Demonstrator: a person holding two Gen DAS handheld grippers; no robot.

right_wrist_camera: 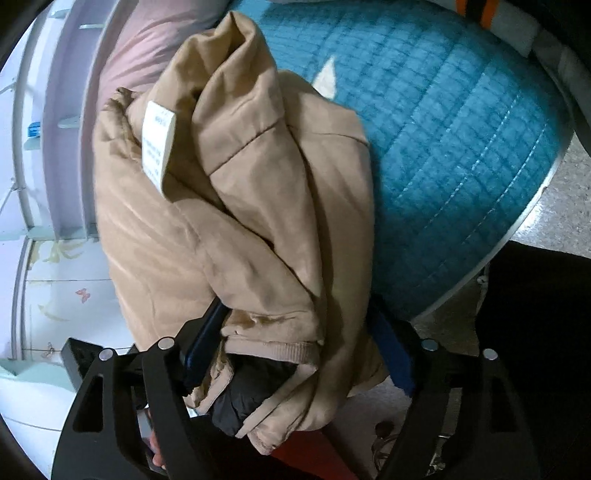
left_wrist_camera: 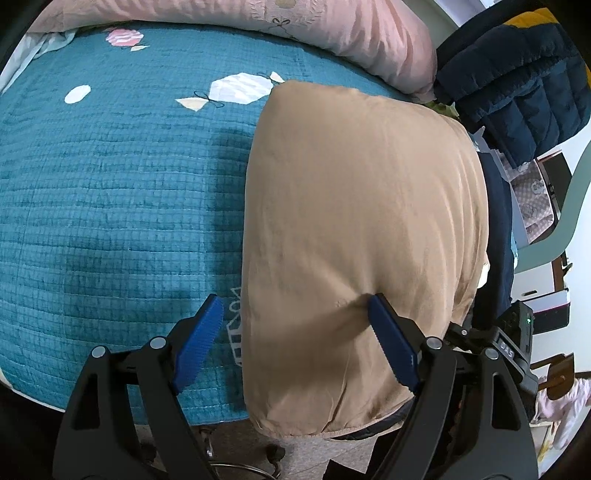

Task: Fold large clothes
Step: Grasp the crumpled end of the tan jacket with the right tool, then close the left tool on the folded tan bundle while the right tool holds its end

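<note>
A large tan jacket lies folded on the teal quilted bed, its hem hanging over the near bed edge. My left gripper is open just above the jacket's left edge; one blue finger rests over the fabric, the other is over the quilt. In the right wrist view the same jacket is bunched, with a white care label showing. My right gripper has its blue fingers on either side of the thick bundled hem and dark lining.
A pink duvet lies along the far side of the bed. A dark blue puffer jacket hangs at the right over a chair. A white headboard stands left in the right wrist view. Floor shows below the bed edge.
</note>
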